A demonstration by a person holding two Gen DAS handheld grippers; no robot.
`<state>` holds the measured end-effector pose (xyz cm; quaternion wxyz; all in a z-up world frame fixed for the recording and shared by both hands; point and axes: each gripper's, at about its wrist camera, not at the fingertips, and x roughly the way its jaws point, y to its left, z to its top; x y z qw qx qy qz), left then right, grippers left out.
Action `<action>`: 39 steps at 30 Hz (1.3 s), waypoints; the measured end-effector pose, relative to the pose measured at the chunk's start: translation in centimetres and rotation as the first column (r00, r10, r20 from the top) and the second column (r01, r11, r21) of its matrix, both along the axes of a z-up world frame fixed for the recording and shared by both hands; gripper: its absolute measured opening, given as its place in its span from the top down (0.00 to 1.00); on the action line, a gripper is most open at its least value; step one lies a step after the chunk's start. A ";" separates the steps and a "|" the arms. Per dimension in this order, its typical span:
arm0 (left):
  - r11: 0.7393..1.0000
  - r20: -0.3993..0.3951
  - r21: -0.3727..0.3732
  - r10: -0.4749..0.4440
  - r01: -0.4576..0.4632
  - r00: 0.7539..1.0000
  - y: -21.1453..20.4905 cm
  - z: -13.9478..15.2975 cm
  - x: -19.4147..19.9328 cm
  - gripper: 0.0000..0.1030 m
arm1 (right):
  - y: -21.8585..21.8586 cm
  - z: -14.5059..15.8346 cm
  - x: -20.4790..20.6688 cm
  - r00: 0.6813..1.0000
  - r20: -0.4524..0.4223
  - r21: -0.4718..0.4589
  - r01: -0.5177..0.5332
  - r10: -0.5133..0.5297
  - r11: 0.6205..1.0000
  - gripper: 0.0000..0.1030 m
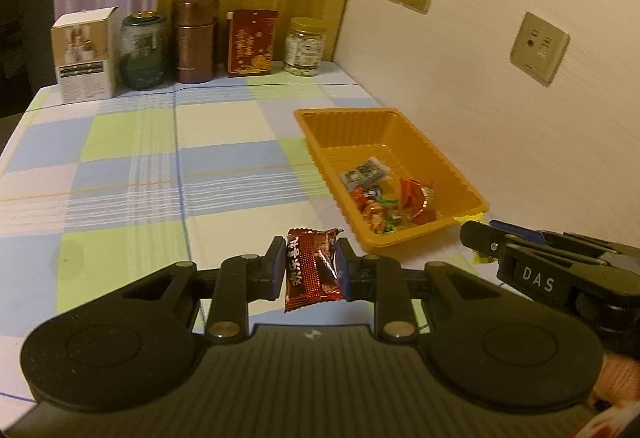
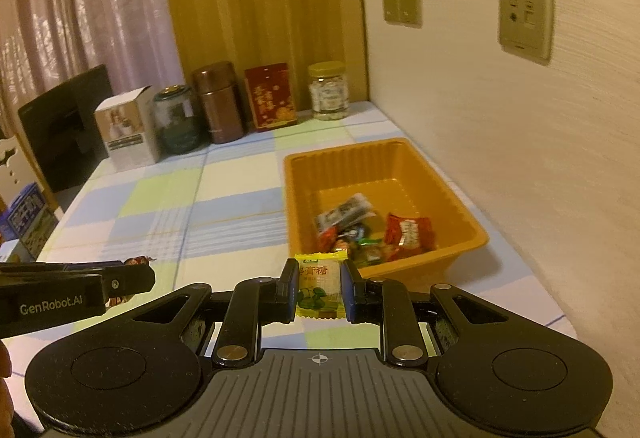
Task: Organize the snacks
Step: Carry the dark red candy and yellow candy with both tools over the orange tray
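Two fingers (image 1: 276, 266) pinch a red snack (image 1: 312, 266); the right pair (image 2: 290, 288) clamps a yellow candy (image 2: 320, 286).

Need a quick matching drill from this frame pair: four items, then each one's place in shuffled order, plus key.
Items
1. red snack packet
2. yellow candy packet
3. orange tray
4. yellow-lidded jar

Places
A. beside the wall, already holding several snacks
B. clamped in the right claw
C. in the row of containers at the table's far edge
D. clamped in the left claw

Pairs: 1-D, 2-B, 3-A, 4-C
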<state>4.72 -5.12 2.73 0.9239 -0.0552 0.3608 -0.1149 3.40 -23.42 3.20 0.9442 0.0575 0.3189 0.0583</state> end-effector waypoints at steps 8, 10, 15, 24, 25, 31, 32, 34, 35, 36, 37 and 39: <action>0.999 0.003 0.005 -0.050 0.050 0.999 -2.8 0.3 1.0 0.77 | -2.5 -0.2 0.4 0.999 -0.008 0.007 0.045 -0.045 0.999 0.78; 0.998 0.002 0.007 -0.061 0.061 0.998 -3.4 0.3 1.2 0.77 | -3.0 -0.3 0.6 0.998 -0.010 0.010 0.055 -0.055 0.998 0.78; 0.996 -0.002 0.007 -0.085 0.085 0.996 -4.8 0.3 1.7 0.77 | -4.2 -0.5 0.8 0.997 -0.015 0.013 0.078 -0.077 0.997 0.78; 0.993 -0.005 0.009 -0.116 0.116 0.993 -7.0 0.1 2.9 0.77 | -6.7 -0.7 1.6 0.993 -0.016 0.020 0.116 -0.115 0.993 0.78; 0.993 -0.006 0.007 -0.117 0.117 0.993 -7.2 0.1 3.1 0.77 | -6.9 -0.7 1.7 0.993 -0.016 0.019 0.119 -0.118 0.993 0.78; 0.991 -0.009 0.002 -0.133 0.133 0.991 -8.4 -0.2 4.0 0.77 | -8.2 -0.6 2.4 0.991 -0.014 0.015 0.134 -0.134 0.991 0.78; 0.991 -0.010 0.001 -0.135 0.135 0.991 -8.6 -0.3 4.1 0.77 | -8.4 -0.6 2.5 0.991 -0.014 0.015 0.136 -0.136 0.991 0.78; 0.990 -0.012 -0.002 -0.139 0.139 0.990 -8.9 -0.4 4.4 0.77 | -8.8 -0.6 2.9 0.990 -0.012 0.014 0.139 -0.138 0.990 0.78; 0.990 -0.012 -0.004 -0.140 0.139 0.990 -9.0 -0.5 4.6 0.77 | -8.9 -0.5 3.0 0.990 -0.011 0.013 0.139 -0.139 0.990 0.78; 0.990 -0.012 -0.006 -0.140 0.140 0.990 -9.1 -0.5 4.8 0.77 | -9.0 -0.5 3.2 0.990 -0.010 0.012 0.140 -0.140 0.990 0.78; 0.990 -0.012 -0.007 -0.140 0.140 0.990 -9.2 -0.5 4.9 0.77 | -9.2 -0.5 3.4 0.990 -0.009 0.011 0.140 -0.140 0.990 0.78; 0.990 -0.013 -0.012 -0.140 0.139 0.990 -9.4 -0.6 5.3 0.77 | -9.3 -0.4 3.8 0.990 -0.006 0.009 0.139 -0.138 0.990 0.78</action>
